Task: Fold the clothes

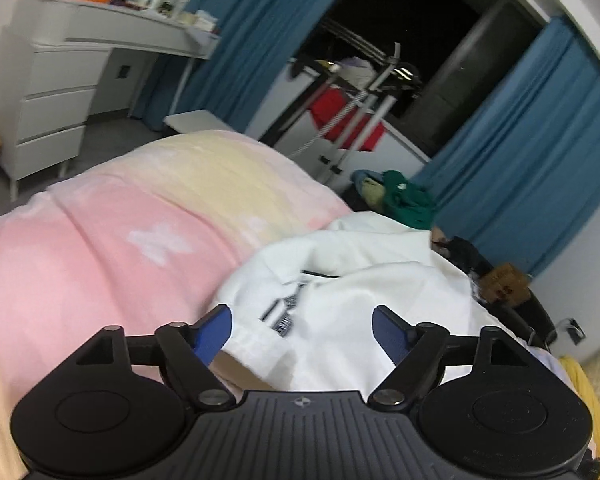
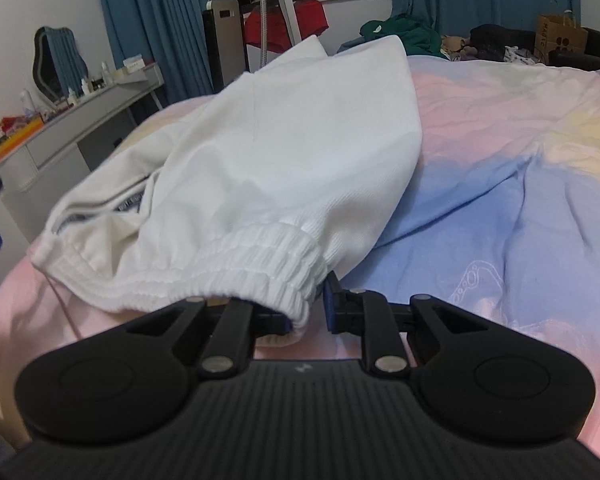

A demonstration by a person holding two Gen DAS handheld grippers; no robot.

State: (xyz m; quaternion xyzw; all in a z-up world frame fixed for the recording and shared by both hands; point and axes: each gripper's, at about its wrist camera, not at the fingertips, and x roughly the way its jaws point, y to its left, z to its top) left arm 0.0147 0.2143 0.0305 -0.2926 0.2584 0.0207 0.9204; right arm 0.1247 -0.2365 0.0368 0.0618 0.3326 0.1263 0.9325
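A: Where does the white garment (image 2: 268,152) lie?

B: On the bed, over a pastel blanket (image 2: 500,184) of pink, blue and yellow. In the right wrist view it spreads from the centre out to ten o'clock, and its ribbed elastic cuff (image 2: 260,264) hangs toward six o'clock, right at the right hand-held gripper (image 2: 306,312).

A: Is that hand-held gripper holding it?

B: Yes. Its jaws stand close together with the edge of the cuff pinched between the blue pads, so it is clamped on the garment.

A: And the left hand-held gripper (image 1: 302,332)?

B: Its jaws are spread wide apart and nothing is between them. The garment lies just beyond the fingers, from twelve to two o'clock, with a dark printed label (image 1: 286,312) showing on the cloth near the left finger. The pads do not press on the fabric.

A: Anything behind?

B: At one o'clock in the left view, a heap of green clothes (image 1: 404,196) against blue curtains (image 1: 520,168); at ten o'clock, a white dresser (image 1: 60,92).
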